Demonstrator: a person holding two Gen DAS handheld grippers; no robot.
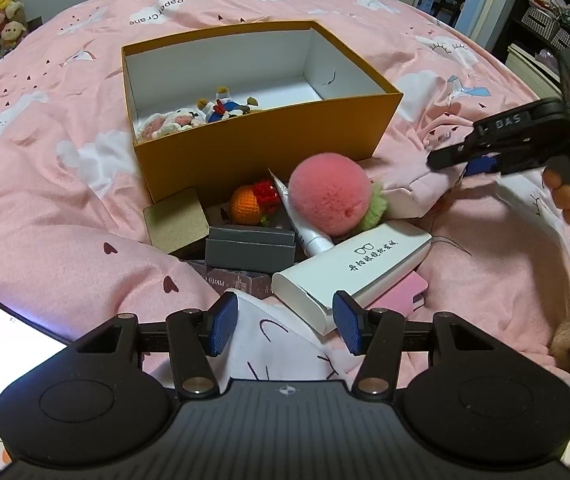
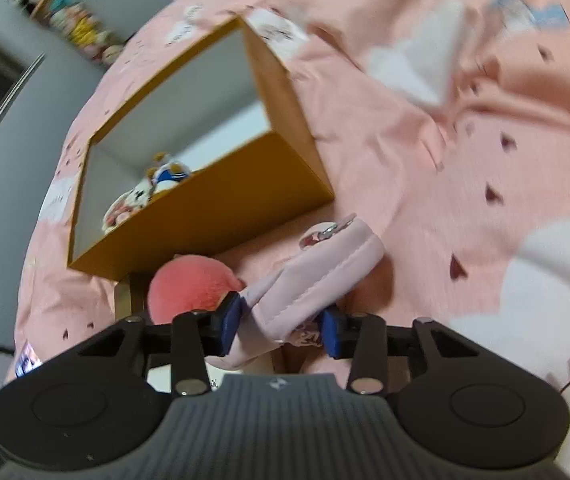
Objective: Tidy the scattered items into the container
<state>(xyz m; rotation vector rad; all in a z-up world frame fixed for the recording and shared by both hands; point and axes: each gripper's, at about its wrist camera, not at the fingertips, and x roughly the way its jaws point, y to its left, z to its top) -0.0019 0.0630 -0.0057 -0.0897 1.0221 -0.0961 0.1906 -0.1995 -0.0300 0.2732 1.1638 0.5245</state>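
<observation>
An orange box (image 1: 269, 140) with a white inside stands on the pink bed; it holds small plush toys (image 1: 205, 114). In front of it lie a pink fluffy ball (image 1: 329, 196), a crocheted orange (image 1: 246, 205), a white tube (image 1: 305, 224), a grey box (image 1: 250, 245), a white glasses case (image 1: 349, 272) and a pink pouch (image 1: 405, 184). My left gripper (image 1: 285, 326) is open and empty, just short of the glasses case. My right gripper (image 2: 281, 326) is shut on the pink pouch (image 2: 317, 280), right of the box (image 2: 205, 196); it also shows in the left wrist view (image 1: 465, 156).
A lit phone (image 1: 1, 336) lies at the near left. A brown card block (image 1: 177, 220) and a dark photo box (image 1: 237, 280) sit by the pile, with a pink notebook (image 1: 401, 296) under the glasses case. Shelves with baskets (image 1: 545, 20) stand at the far right.
</observation>
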